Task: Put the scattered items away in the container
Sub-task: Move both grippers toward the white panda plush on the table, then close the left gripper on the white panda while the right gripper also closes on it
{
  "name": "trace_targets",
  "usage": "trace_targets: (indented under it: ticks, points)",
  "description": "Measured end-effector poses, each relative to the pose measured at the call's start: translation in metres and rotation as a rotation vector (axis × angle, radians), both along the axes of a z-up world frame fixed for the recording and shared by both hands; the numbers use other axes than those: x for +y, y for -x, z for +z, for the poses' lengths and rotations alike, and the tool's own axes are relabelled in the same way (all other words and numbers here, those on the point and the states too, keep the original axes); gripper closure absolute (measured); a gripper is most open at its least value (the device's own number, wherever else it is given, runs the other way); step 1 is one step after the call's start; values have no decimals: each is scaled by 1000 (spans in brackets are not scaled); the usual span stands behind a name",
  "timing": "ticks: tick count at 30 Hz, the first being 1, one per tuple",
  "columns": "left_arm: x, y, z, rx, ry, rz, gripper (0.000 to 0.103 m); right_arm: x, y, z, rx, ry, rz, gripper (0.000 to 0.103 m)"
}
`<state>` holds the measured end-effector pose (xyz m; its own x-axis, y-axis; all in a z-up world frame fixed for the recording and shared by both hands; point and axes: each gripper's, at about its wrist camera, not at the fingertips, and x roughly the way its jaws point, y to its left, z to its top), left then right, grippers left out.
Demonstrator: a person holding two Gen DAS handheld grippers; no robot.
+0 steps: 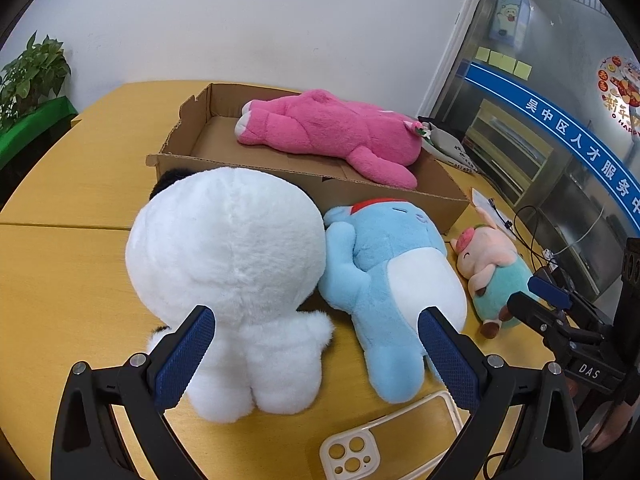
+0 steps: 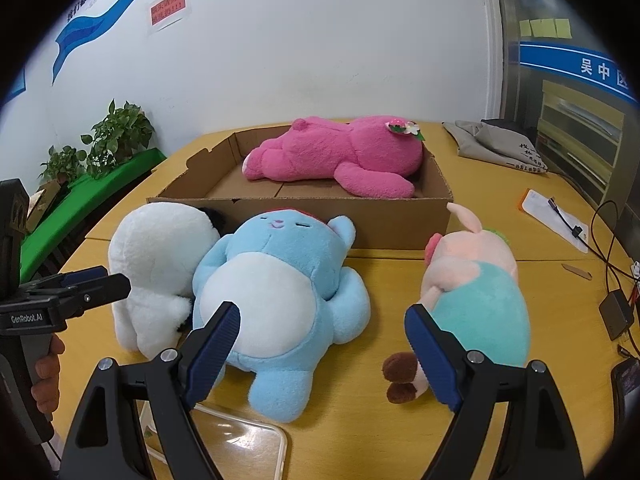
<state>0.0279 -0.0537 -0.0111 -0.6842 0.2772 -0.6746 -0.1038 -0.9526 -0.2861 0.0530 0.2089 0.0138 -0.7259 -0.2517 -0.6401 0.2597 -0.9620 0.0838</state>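
Note:
A cardboard box [image 1: 436,196] [image 2: 384,216] stands at the back of the yellow table, with a pink plush bear [image 1: 332,128] [image 2: 344,152] lying inside. In front of it lie a white plush [image 1: 232,264] [image 2: 152,264], a blue plush [image 1: 388,280] [image 2: 280,292] and a small pink-and-teal pig plush [image 1: 492,272] [image 2: 480,292]. My left gripper [image 1: 316,320] is open, just behind the white plush's lower body. My right gripper [image 2: 322,320] is open, between the blue plush and the pig.
A clear phone case [image 1: 384,440] [image 2: 236,444] lies at the table's near edge. A folded grey bag [image 2: 496,144], papers and cables [image 2: 600,240] lie at the right. Green plants [image 1: 32,76] stand at the left beyond the table.

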Motion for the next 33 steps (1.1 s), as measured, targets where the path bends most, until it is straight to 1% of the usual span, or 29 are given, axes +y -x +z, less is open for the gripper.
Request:
trace_targets:
  ticks: [6, 10, 15, 20, 24, 26, 28, 29, 31, 32, 33]
  points:
    - [-15, 7, -3, -6, -10, 2, 0, -6, 4, -2, -11, -5, 20, 18]
    - [-36, 9, -8, -19, -26, 16, 0, -24, 9, -5, -19, -7, 77, 18]
    - [-70, 14, -14, -18, -54, -2, 0, -62, 19, -8, -30, 16, 193, 18]
    - [-110, 35, -20, -21, -122, -11, 0, -111, 55, -6, -62, 61, 339, 18]
    - [-132, 67, -32, -54, -197, -91, 0, -156, 82, -12, -54, -2, 470, 18]
    - [-136, 78, -38, -71, -217, -120, 0, -178, 94, -23, -67, -37, 548, 18]
    - [-140, 87, -42, -83, -224, -155, 1, -186, 103, -29, -100, -7, 578, 17]
    - [-142, 89, -43, -81, -235, -177, 2, -187, 109, -32, -124, 14, 582, 12]
    - [-145, 90, -45, -88, -286, -225, 23, -186, 116, -38, -169, 60, 576, 10]
    - [-145, 89, -46, -92, -298, -237, 24, -186, 117, -41, -183, 77, 574, 9]
    - [-144, 87, -46, -88, -291, -242, 26, -188, 115, -42, -178, 71, 577, 8]
